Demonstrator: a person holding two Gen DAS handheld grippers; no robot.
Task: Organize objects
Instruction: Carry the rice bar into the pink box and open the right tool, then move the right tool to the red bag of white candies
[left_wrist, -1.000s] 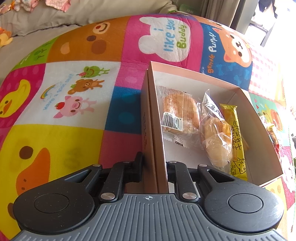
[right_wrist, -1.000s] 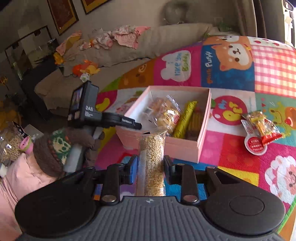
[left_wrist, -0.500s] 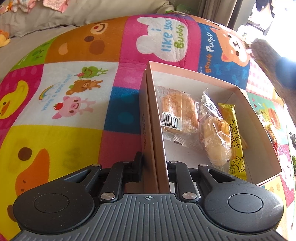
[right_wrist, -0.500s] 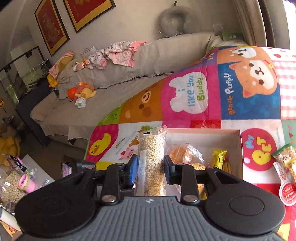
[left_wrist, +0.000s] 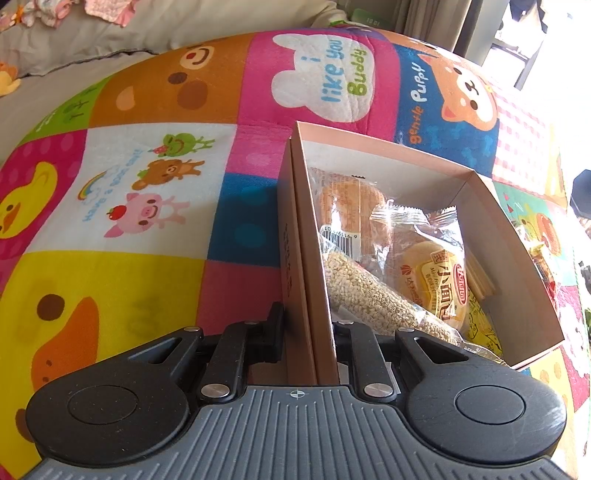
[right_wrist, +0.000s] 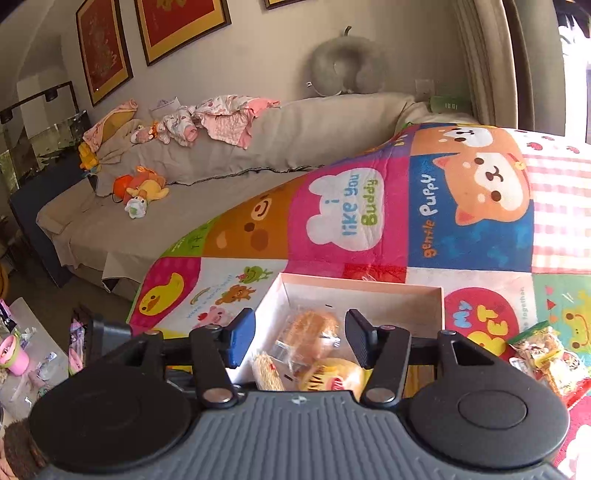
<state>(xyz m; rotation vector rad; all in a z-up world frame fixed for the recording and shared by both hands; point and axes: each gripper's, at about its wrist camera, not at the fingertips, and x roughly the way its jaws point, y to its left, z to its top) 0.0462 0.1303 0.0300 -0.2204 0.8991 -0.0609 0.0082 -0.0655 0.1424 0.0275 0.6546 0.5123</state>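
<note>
The left hand-held gripper (left_wrist: 308, 328) is clamped on the near wall of the pink box (left_wrist: 517, 236) on the play mat (left_wrist: 147, 192), while the right hand-held gripper (right_wrist: 300, 338), jaws just opening and empty, leaves the light, crinkly, crushable grain packet (left_wrist: 373, 295) inside along that wall; regrasp mid-length.

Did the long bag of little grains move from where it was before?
Yes. The grain bag left the right gripper, whose jaws have just been opening, and now lies inside the pink box, against its near wall.

The play mat (left_wrist: 147, 92) reads "i like you Buddy" and "gentle Puppy".
</note>
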